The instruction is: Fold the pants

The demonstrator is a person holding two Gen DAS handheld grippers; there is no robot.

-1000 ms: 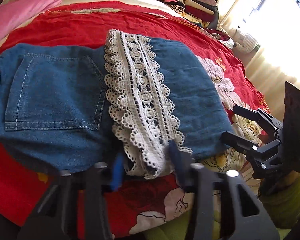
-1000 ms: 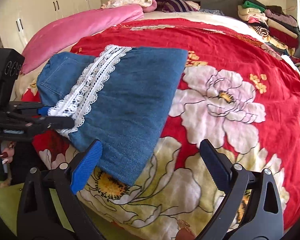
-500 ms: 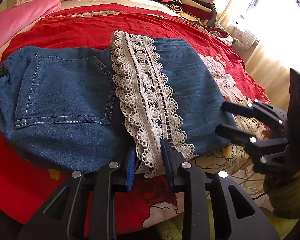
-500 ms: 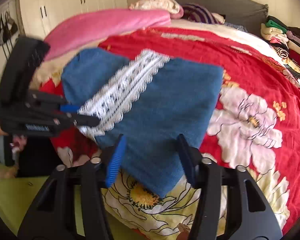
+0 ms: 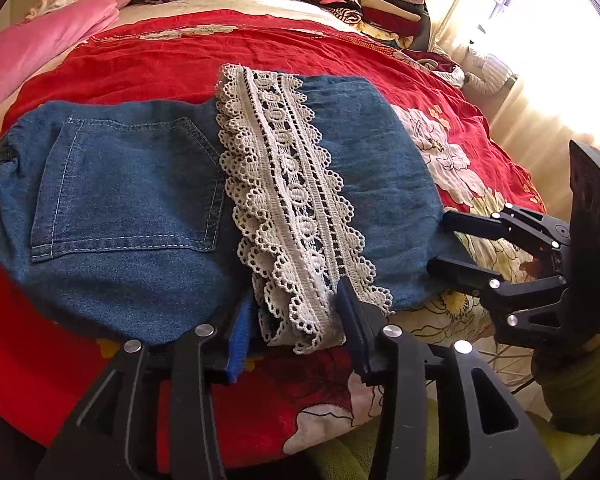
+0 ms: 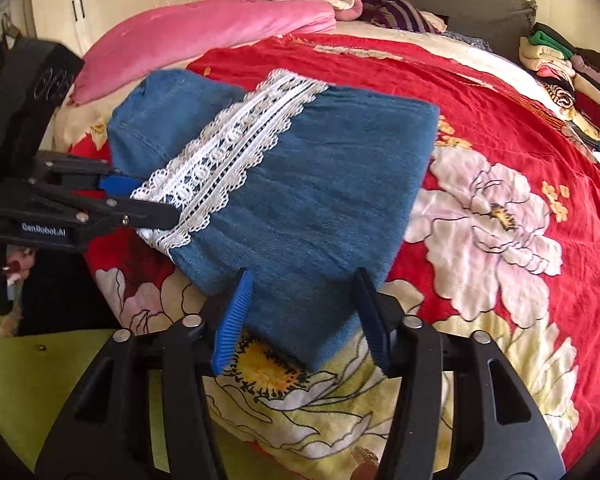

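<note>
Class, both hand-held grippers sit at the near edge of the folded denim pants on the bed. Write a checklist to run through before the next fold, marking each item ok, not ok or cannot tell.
1. Pants lie flat on the red floral bedspread: ok.
2. Lace trim end lies between the left hand-held gripper fingers: ok.
3. Left pads firmly pinch the fabric: cannot tell; its jaws are opening.
4. Denim corner sits between the right hand-held gripper fingers: ok.
5. Right pads firmly pinch the denim: cannot tell; its jaws are opening too.
6. Bedspread beyond the pants is free to fold onto: ok; the pink blanket and clothes stack lie farther back.
</note>
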